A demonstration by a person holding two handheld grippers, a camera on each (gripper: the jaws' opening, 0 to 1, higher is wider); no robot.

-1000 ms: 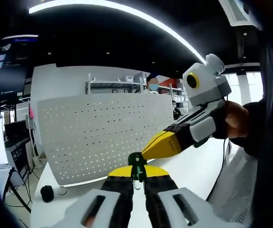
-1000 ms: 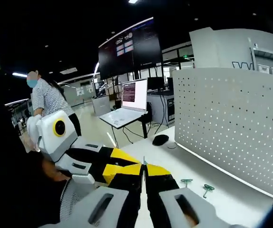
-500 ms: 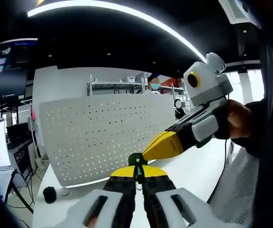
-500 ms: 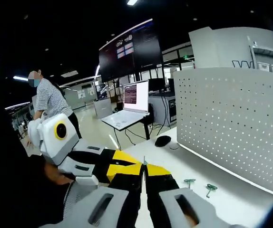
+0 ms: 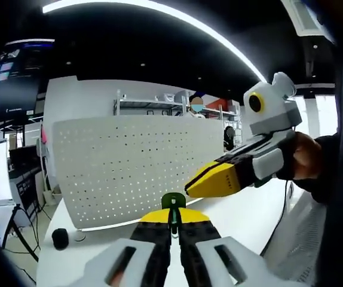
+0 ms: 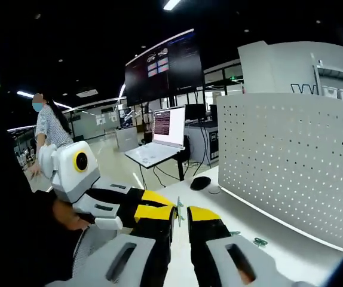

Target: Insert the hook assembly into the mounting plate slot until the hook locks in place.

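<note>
Up front in the left gripper view, the left gripper (image 5: pixel 172 222) has its jaws clamped on a small green hook (image 5: pixel 172 203), which stands upright between the yellow tips, raised over the white table (image 5: pixel 243 215). Behind it stands the white perforated mounting plate (image 5: pixel 135 167), upright on the table and apart from the hook. The right gripper (image 5: pixel 190 186) comes in from the right, held by a hand (image 5: pixel 306 161), its yellow tips close together just beside the hook. In the right gripper view, the right gripper (image 6: pixel 181 216) has its jaws slightly apart, with nothing between them. Two more green hooks (image 6: pixel 260 242) lie on the table near the plate's foot. A black mouse (image 6: pixel 200 182) sits farther along the table.
</note>
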